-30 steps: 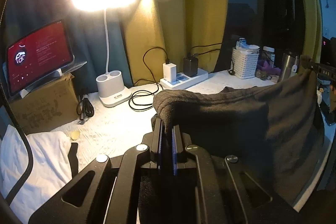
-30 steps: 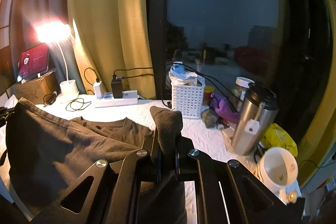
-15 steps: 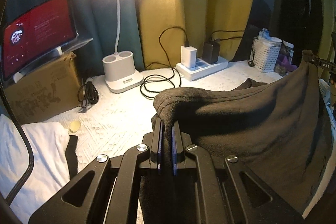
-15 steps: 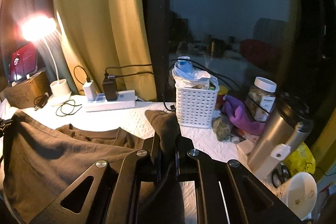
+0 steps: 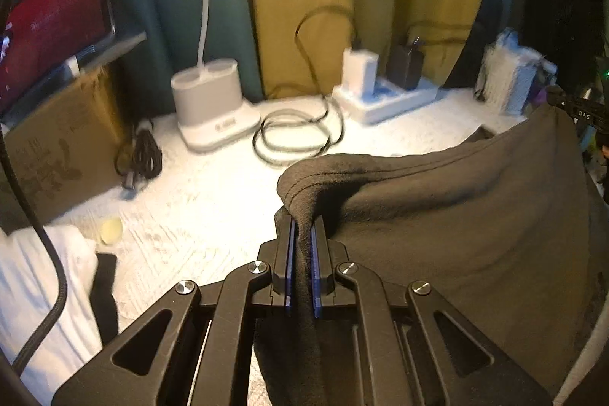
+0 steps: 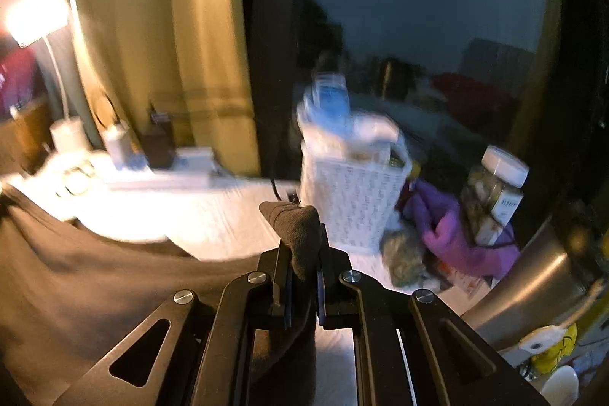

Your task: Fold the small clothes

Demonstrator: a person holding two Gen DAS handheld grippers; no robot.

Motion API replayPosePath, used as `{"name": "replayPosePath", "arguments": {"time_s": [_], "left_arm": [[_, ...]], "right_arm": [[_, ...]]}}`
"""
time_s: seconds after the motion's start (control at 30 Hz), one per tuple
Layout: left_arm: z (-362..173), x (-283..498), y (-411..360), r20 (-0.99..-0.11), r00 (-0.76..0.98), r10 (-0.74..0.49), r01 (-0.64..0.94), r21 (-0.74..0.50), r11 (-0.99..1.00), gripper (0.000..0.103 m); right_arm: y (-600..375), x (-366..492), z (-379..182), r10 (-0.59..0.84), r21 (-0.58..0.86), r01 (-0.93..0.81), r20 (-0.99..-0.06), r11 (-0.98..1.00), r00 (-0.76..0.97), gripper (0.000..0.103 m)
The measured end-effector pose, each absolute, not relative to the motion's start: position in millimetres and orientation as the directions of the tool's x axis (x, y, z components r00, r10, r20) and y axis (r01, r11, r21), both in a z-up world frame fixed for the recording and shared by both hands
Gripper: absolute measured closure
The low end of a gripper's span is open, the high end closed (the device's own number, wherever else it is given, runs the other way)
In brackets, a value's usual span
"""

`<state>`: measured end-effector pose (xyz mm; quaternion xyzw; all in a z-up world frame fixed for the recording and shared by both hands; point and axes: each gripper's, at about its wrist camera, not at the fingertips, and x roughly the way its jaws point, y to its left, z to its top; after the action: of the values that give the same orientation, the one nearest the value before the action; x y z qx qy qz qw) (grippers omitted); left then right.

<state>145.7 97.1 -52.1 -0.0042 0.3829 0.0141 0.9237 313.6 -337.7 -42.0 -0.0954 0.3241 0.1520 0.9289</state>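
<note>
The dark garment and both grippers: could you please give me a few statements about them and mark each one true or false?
1. The left gripper is clamped on a bunched edge of the dark garment. True.
2. The right gripper is open and empty. False: it is shut on a corner of the same garment.
3. The garment lies folded flat on the table. False: it hangs spread between the two grippers.
4. A white basket stands ahead of the right gripper. True.
5. The lamp base is black. False: it is white.
</note>
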Motion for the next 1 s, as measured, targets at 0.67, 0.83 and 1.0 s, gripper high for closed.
{"name": "replayPosePath", "arguments": {"time_s": [0.67,0.83,1.0], "left_arm": [[-77,138,103,-0.779,0.625,0.056,-0.032,0.046,0.998,0.094],[-69,132,110,-0.781,0.622,0.047,-0.027,0.039,0.999,0.094],[-56,126,122,-0.760,0.648,0.051,-0.062,0.014,0.998,0.094]], "right_arm": [[-370,281,-87,0.130,-0.101,-0.310,-0.754,0.945,0.643,0.015],[-383,275,-67,0.137,-0.085,-0.288,-0.731,0.954,0.669,0.015],[-380,278,-48,0.170,-0.072,-0.307,-0.704,0.949,0.689,0.025]]}}
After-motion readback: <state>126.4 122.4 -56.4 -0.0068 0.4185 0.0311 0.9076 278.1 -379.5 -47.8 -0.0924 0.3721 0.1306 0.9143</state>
